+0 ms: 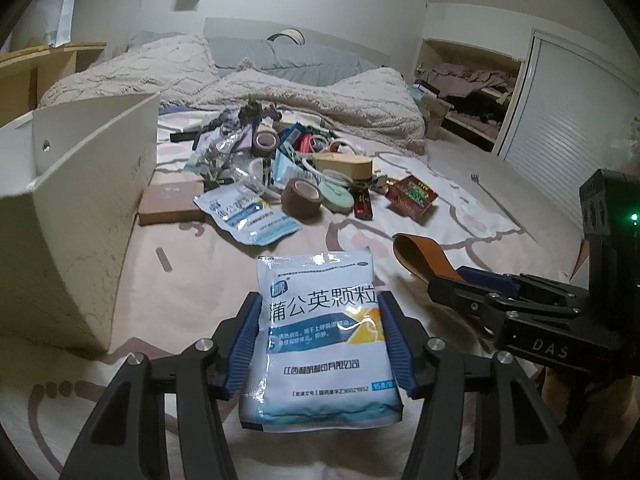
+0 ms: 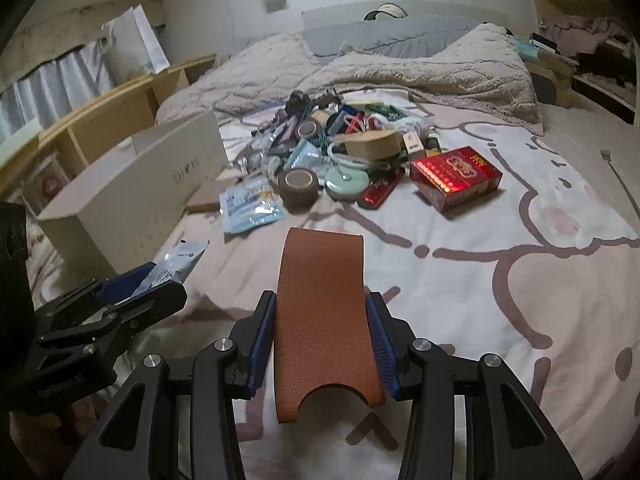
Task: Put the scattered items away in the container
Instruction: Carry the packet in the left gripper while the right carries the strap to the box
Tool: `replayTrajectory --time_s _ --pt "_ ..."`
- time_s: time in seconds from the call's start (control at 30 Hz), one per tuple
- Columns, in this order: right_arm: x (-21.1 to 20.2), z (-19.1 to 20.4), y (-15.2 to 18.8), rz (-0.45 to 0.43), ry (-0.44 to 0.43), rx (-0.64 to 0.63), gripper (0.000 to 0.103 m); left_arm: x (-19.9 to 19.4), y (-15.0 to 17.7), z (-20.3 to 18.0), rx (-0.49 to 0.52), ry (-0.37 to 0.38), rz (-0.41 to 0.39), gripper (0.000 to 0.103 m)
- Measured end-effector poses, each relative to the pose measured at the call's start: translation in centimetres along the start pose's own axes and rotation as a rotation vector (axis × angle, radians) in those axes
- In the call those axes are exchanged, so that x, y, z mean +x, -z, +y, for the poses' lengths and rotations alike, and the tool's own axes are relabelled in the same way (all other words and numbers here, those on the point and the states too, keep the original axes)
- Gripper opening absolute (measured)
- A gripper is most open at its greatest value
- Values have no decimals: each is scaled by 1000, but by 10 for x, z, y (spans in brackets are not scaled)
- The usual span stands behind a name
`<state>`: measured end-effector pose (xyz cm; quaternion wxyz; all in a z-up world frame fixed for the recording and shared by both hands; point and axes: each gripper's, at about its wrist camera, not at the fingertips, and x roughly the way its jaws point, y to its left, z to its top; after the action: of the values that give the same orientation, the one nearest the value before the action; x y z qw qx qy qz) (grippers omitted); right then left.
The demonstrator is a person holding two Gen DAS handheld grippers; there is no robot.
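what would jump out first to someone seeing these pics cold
Each claw grips something right up close: the left claw holds a white and blue medicine sachet, the right claw a curved orange-brown strip. Beyond them a heap of clutter sits mid-bed, with a red box glowing at its right edge and the open cream container to the left.

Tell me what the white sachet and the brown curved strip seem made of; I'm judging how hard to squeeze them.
White sachet: likely plastic or foil laminate film, glossy; it shows sheen, crinkles and a sealed edge.
Brown curved strip: perhaps leather or faux leather, matte; its surface is finely pebbled and it holds a smooth bend. Neither is certain from looks alone.
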<state>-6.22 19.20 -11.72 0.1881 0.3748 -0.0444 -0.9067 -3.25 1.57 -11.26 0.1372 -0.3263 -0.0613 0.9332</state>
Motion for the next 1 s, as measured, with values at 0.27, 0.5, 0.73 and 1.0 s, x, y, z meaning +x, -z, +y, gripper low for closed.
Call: replayTrajectory --time_s 0.27,0.5,0.73,1.0 --pt "-9 6 -20 -52 -28 21 46 -20 -28 -3 42 -15 -77 58" --pt "-18 19 -44 -113 -76 38 46 -40 -59 5 66 -32 -147 58" --pt "-20 32 -73 -158 -138 80 46 -49 -94 18 72 -42 -202 58" --pt "-13 54 -104 -177 -207 94 46 -63 -126 42 94 -80 -246 58"
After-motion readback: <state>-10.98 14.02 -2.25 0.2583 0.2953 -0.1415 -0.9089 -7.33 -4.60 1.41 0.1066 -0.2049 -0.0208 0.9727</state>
